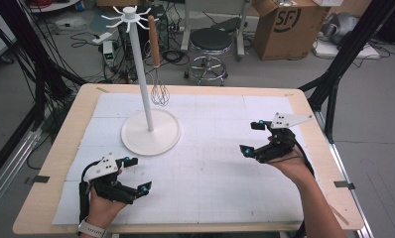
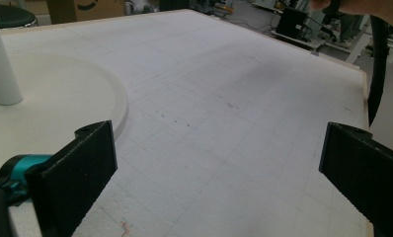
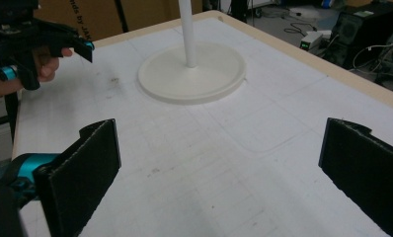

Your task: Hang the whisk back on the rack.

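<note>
Holding both grippers, left (image 1: 137,174) and right (image 1: 253,138), wide open and empty, you probably reach next for the whisk (image 1: 157,69) hanging on the stand (image 1: 151,133).

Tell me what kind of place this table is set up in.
Probably a lab or workshop: a cardboard box and loose cables on the floor, a stool, and black frame struts around the table.

Left gripper (image 1: 136,174), held low at seven o'clock, points toward two o'clock with jaws spread wide. Right gripper (image 1: 252,137), at four o'clock, points toward nine o'clock, jaws equally wide, gripping nothing.
</note>
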Tool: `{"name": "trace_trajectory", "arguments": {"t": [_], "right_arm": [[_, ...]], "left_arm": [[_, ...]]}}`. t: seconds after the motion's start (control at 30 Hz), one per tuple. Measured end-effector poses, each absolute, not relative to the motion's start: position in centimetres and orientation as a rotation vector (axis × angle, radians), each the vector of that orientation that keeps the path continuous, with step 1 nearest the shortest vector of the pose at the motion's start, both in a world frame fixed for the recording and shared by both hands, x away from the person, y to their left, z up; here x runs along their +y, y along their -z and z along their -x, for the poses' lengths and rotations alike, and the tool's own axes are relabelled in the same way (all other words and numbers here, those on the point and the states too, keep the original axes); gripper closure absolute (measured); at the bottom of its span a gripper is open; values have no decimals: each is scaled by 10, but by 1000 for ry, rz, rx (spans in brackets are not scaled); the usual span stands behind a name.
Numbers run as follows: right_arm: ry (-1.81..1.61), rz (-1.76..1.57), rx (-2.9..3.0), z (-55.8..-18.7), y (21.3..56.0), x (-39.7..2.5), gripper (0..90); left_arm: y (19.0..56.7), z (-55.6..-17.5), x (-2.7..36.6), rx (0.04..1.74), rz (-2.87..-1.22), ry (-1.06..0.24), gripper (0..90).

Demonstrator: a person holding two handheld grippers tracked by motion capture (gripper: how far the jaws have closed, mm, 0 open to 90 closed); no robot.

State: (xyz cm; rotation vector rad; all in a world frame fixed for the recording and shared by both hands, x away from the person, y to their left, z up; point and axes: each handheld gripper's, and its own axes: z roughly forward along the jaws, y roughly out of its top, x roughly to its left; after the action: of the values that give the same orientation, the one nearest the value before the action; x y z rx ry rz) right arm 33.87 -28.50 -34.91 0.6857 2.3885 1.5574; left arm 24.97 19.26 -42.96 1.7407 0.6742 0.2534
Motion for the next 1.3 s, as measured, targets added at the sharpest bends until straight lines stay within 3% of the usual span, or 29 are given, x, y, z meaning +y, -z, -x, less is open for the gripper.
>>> {"name": "trace_trajectory", "arguments": {"t": [0.83, 1.3], "right_arm": [[-1589, -775, 2346, -306, 401, -312, 15], [-1529, -795, 2415, -307, 422, -303, 15]], "left_arm": [[430, -250, 193, 679, -1740, -252, 17], [430, -252, 192, 695, -1742, -257, 17]]}}
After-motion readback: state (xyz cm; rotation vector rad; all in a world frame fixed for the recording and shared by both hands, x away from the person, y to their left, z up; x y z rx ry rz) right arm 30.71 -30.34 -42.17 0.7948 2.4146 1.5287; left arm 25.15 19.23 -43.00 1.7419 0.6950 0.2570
